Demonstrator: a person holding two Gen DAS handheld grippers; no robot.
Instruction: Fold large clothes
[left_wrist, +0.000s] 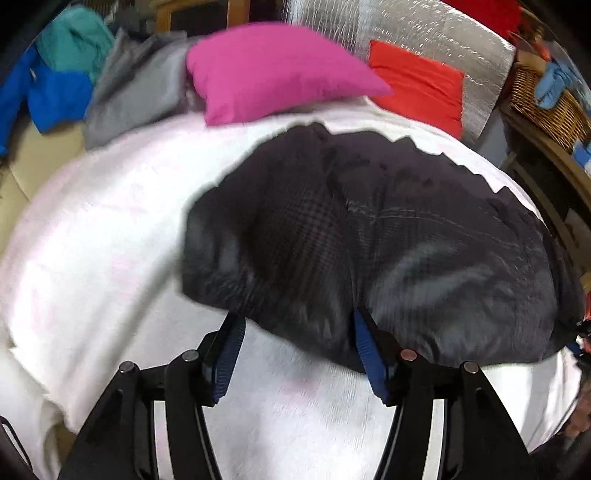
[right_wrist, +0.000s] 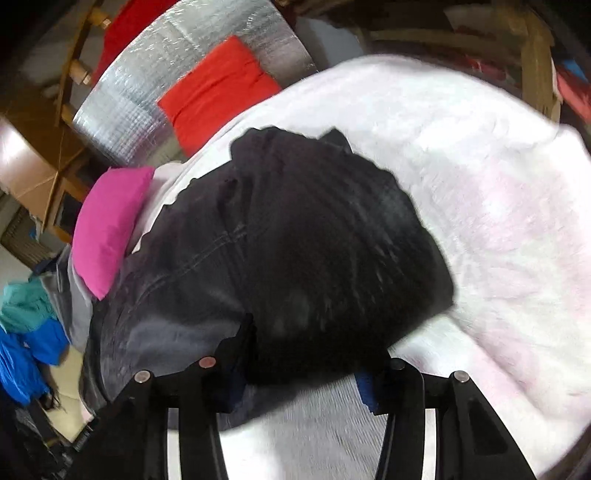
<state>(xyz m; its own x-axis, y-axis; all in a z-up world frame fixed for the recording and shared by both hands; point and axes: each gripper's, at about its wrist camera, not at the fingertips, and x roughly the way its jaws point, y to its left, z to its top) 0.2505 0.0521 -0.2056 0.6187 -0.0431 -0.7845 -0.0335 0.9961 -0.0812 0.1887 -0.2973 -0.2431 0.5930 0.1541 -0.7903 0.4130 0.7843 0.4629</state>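
Observation:
A large dark garment (left_wrist: 369, 236) with a faint check pattern lies bunched on the white bed cover (left_wrist: 110, 240). My left gripper (left_wrist: 295, 325) is open, its blue-padded fingers (left_wrist: 231, 354) spread at the garment's near edge, which drapes over the fingertips. In the right wrist view the same garment (right_wrist: 314, 240) fills the middle. My right gripper (right_wrist: 306, 365) is open, with the garment's near fold lying between and over its fingers (right_wrist: 365, 391). The fingertips are hidden by cloth.
A pink pillow (left_wrist: 273, 70) and a red pillow (left_wrist: 417, 85) lie at the head of the bed against a silver foil panel (left_wrist: 406, 26). Grey, teal and blue clothes (left_wrist: 55, 81) are piled at the left. A wicker basket (left_wrist: 546, 103) stands at the right.

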